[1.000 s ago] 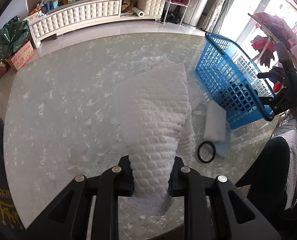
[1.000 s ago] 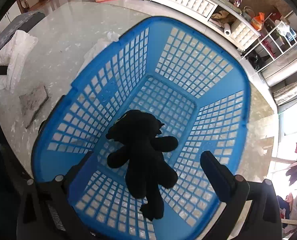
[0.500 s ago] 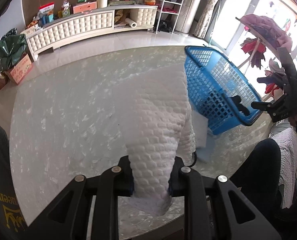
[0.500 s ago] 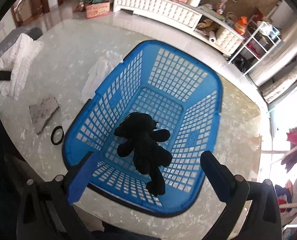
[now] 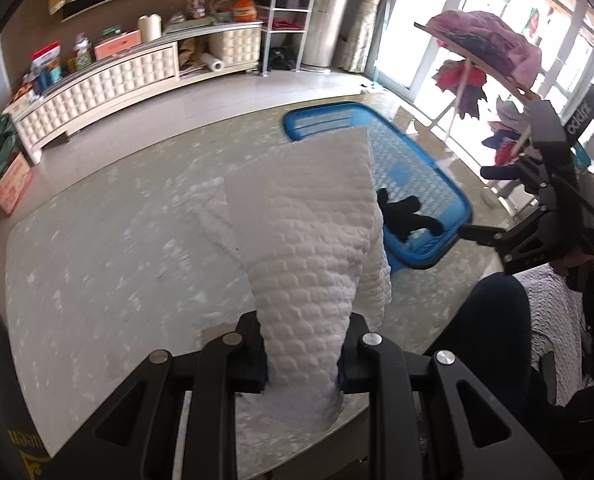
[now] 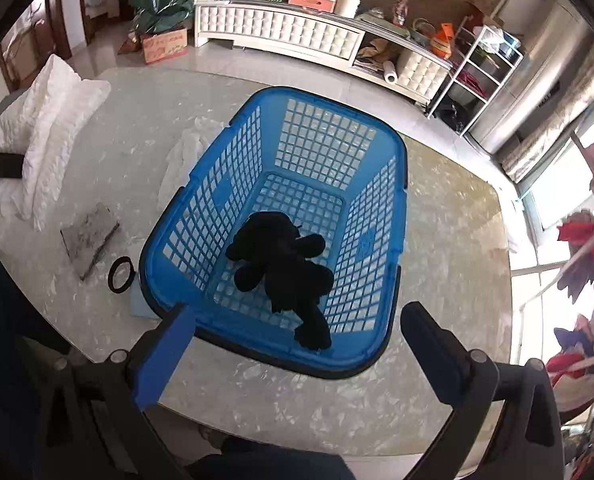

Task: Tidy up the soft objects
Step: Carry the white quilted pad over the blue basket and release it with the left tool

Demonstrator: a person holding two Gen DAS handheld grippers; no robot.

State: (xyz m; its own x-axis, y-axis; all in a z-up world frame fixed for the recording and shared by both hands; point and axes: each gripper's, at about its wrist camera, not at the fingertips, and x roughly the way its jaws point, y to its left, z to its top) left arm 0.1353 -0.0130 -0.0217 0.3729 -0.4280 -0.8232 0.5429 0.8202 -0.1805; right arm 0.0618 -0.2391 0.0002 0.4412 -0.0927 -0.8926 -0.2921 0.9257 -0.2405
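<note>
Left wrist: "oddix" on right tongs (image 5: 473, 204).

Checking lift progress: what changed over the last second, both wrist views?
The left gripper, still shut on the white quilted cloth, has risen and swung toward the blue basket. The right gripper, open and empty, has pulled up and back, so the whole basket now shows. The black plush toy stays in the basket; the black ring hasn't moved.

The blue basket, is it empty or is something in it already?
Not empty. A black plush toy lies on the floor of the blue basket. Nothing else shows inside it; the white quilted cloth is outside, clamped in the left gripper.
</note>
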